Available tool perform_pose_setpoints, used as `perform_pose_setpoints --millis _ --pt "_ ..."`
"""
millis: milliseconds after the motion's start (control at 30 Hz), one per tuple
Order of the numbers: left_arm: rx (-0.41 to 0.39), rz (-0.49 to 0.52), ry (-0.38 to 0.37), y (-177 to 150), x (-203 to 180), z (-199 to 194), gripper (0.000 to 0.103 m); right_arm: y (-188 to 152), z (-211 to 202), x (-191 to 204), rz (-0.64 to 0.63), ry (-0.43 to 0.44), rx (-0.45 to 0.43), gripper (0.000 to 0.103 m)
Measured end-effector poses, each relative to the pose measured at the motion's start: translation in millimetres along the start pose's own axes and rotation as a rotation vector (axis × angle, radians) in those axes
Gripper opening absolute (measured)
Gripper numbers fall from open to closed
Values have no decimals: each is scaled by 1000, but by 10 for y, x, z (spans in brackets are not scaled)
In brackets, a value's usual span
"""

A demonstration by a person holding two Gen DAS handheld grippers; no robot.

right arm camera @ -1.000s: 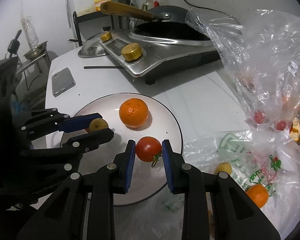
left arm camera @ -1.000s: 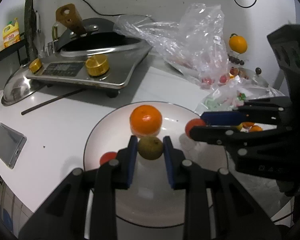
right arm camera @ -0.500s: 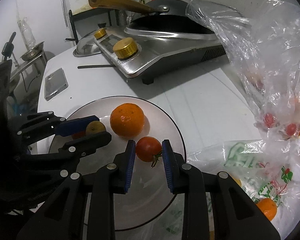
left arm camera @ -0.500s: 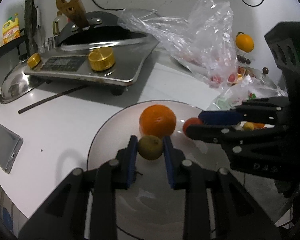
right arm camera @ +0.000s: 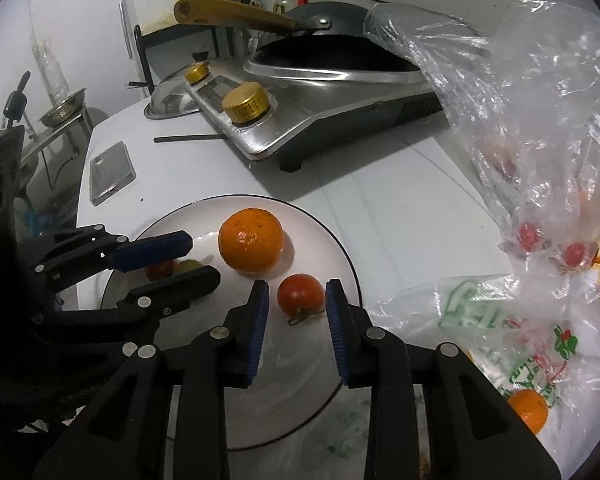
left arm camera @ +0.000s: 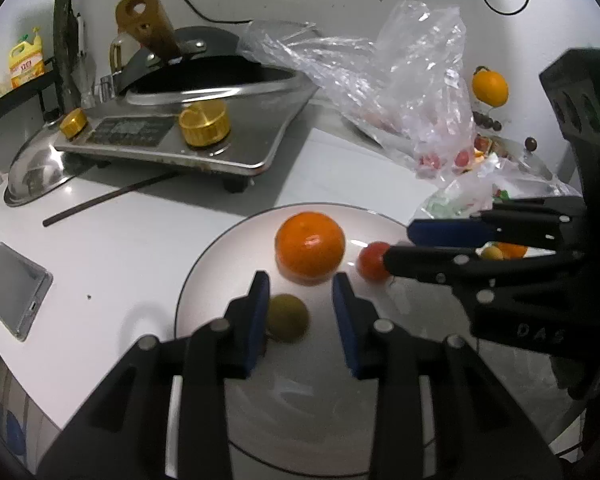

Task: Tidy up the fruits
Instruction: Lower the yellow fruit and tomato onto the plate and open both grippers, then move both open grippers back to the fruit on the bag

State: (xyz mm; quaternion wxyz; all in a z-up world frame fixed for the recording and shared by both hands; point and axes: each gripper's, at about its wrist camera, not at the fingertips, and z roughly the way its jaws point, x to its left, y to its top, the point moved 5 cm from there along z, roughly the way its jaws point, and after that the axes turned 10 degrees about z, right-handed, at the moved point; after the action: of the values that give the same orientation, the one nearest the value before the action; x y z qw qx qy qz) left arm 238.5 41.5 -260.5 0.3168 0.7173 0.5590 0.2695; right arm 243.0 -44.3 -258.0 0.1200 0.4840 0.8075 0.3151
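A white plate [left arm camera: 220, 240] [right arm camera: 324, 236] holds a large orange [left arm camera: 310, 246] [right arm camera: 251, 245]. My left gripper [left arm camera: 300, 276] [right arm camera: 204, 258] hangs over the plate with its jaws opening. A small yellow-green fruit [left arm camera: 287, 318] [right arm camera: 189, 266] lies between them against the left pad, with a clear gap to the right pad. My right gripper [right arm camera: 297, 283] [left arm camera: 398, 244] is opening too. A red tomato [right arm camera: 300, 294] [left arm camera: 373, 260] rests on the plate between its pads, which no longer press on it. A second small tomato [right arm camera: 160, 269] shows behind the left gripper's fingers.
A steel cooker [left arm camera: 172, 136] with a black wok stands behind the plate. A dark stick [left arm camera: 108, 196], a phone [left arm camera: 14, 290] and a steel lid [left arm camera: 34, 170] lie to the left. Crumpled plastic bags [right arm camera: 520, 160] with small tomatoes and an orange [right arm camera: 528, 410] crowd the right.
Both pairs of jaws have parted slightly. The yellow-green fruit has slipped from the left grip onto the plate, and the tomato now sits loose between the right pads.
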Motion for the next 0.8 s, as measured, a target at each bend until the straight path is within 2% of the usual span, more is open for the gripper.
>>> perform_pose_setpoints --millis 33,167,800 --pt "-1 0 1 -1 -12 -20 36 -5 -23 -7 0 -1 -2 31" --pt "-14 -6 1 1 -70 -111 52 -49 -155 -9 3 -9 -16 31" --pt "-44 41 -4 -3 -566 -468 52 -352 -792 -173 40 -43 -84 31"
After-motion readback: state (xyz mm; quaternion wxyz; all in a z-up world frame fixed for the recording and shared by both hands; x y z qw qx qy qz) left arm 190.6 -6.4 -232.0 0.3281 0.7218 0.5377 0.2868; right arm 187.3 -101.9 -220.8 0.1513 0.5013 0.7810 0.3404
